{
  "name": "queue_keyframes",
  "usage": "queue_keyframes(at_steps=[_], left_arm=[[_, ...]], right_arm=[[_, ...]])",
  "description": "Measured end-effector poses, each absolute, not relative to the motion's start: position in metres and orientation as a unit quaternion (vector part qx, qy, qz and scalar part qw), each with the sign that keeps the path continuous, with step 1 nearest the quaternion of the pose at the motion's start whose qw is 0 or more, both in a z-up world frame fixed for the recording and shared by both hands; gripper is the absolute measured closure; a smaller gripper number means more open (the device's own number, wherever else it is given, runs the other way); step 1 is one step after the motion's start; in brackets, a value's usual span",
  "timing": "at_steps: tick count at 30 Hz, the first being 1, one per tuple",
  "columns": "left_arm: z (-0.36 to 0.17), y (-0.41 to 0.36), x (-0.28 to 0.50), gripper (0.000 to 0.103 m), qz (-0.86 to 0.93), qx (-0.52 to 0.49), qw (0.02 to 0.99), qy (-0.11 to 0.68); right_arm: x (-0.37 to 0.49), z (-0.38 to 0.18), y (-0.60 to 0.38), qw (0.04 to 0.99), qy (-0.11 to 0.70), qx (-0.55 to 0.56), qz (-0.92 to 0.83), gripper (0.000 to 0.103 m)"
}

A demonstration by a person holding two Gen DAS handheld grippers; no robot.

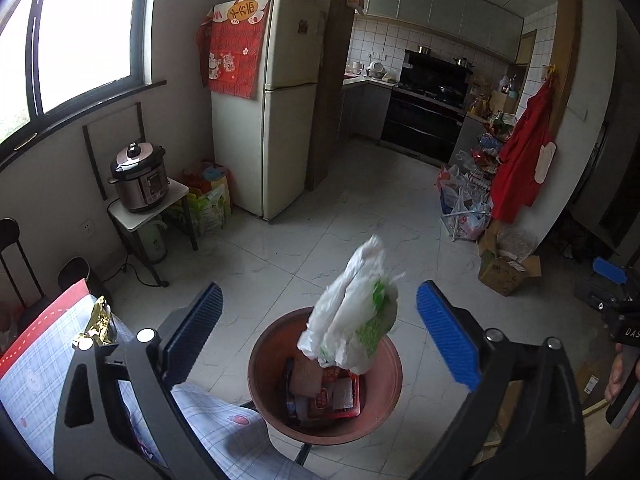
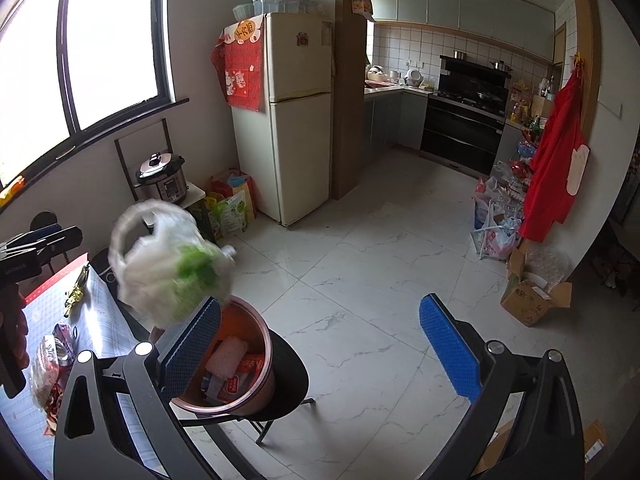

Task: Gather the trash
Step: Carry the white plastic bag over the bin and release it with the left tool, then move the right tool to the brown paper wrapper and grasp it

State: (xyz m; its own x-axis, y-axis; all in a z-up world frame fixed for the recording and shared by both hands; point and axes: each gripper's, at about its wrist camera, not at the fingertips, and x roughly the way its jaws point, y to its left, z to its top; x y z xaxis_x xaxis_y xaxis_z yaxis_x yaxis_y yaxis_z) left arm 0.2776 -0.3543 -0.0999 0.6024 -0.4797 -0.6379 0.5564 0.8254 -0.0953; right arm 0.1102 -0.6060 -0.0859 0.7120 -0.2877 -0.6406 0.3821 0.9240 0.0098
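Left wrist view, left to right: a table (image 1: 36, 364) with a checked cloth carries a gold wrapper (image 1: 98, 322), partly hidden behind the gripper frame. The left gripper (image 1: 320, 340) has its jaws fully apart; no pad touches anything. Between the pads, clear of both, a white-and-green plastic bag (image 1: 352, 316) sits in mid-air directly above the brown bin (image 1: 256, 376). The bag covers the bin's rear rim. The bin holds red packets and other wrappers; print on them is unreadable. The bin's base is cut off by the lower frame. At the far right edge, the other gripper body and fingers of a hand (image 1: 614, 380) are cropped.

Right wrist view, left to right: the left gripper appears only as a dark fragment at the left edge, with the holding hand cropped. Crumpled wrappers (image 2: 50, 360) on the table are blurred and cannot be identified. The bag is motion-blurred, above the bin on a black stool (image 2: 290, 384). The right gripper (image 2: 332, 344) has its jaws wide apart and empty; its left pad hides part of the bin rim.
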Motion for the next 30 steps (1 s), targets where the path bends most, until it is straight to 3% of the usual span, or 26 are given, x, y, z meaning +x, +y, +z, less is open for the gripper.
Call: queue_keyframes(at_steps=[9,21,30], left_arm=[[-0.087,-0.272,0.264,0.006,-0.218,0.017,0.908,0.357],[-0.064,-0.082,0.176,0.006,-0.034,-0.053,0.939,0.337],[-0.108,0.014,0.089,0.006,0.073,-0.102,0.921,0.369]], right_arm=[[0.106,-0.085,-0.593,0.932,0.320,0.095,-0.142,0.006],[0.121,-0.084,-0.526,0.947,0.303,0.094,-0.045,0.006],[0.153,-0.127,-0.450,0.930,0.358,0.082,0.034,0.006]])
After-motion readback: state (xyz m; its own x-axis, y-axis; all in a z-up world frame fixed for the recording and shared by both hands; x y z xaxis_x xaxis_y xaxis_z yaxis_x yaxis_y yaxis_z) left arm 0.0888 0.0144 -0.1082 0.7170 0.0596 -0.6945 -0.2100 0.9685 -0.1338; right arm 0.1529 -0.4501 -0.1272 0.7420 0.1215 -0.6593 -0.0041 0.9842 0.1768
